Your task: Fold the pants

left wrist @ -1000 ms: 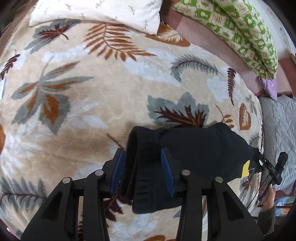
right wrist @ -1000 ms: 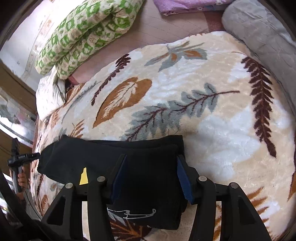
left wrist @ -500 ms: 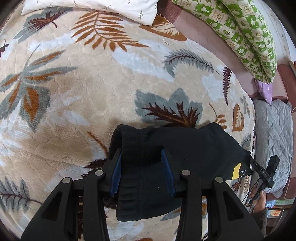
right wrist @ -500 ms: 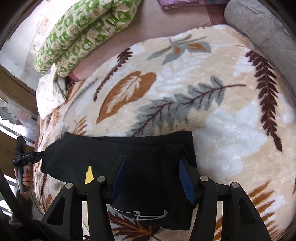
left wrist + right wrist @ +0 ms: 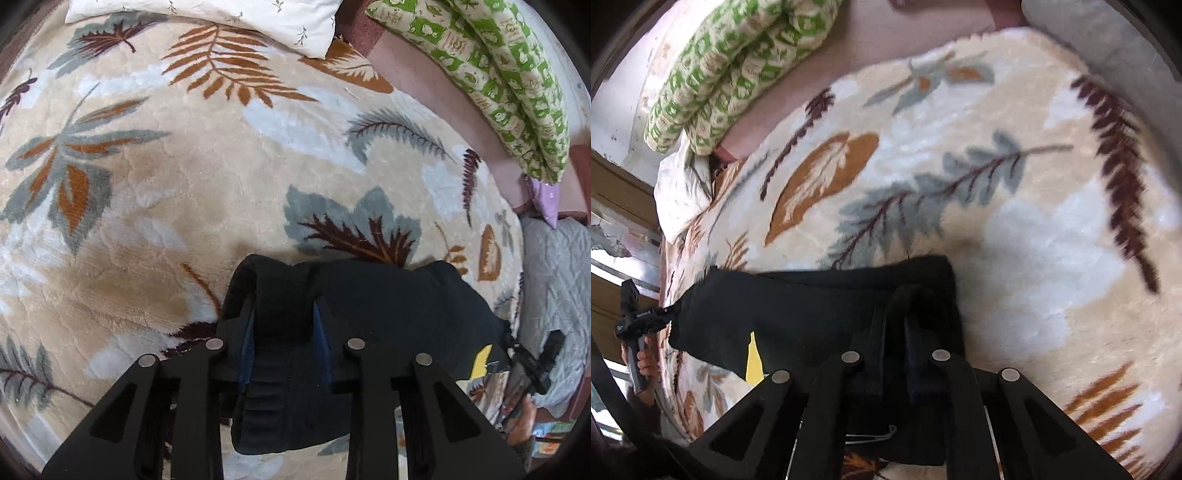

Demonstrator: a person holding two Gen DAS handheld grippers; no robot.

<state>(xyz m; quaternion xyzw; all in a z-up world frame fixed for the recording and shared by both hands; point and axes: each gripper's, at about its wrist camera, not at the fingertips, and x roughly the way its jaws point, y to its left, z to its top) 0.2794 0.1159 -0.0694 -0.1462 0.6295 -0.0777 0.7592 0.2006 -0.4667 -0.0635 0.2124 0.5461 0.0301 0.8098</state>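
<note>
The black pants lie folded on a leaf-patterned blanket. My left gripper is shut on a raised bunch of the ribbed waistband at the pants' left end. In the right wrist view the pants stretch to the left, with a yellow tag on them. My right gripper is shut on a pinch of the pants' right end, near the edge with white print.
A green patterned quilt and a white pillow lie at the blanket's far edge. A grey quilted cover is at the right. The blanket also shows in the right wrist view.
Both grippers have closed on the pants: the left one narrowed onto the waistband, the right one went from wide open to pinched shut. The fabric has bunched up between the fingers.
</note>
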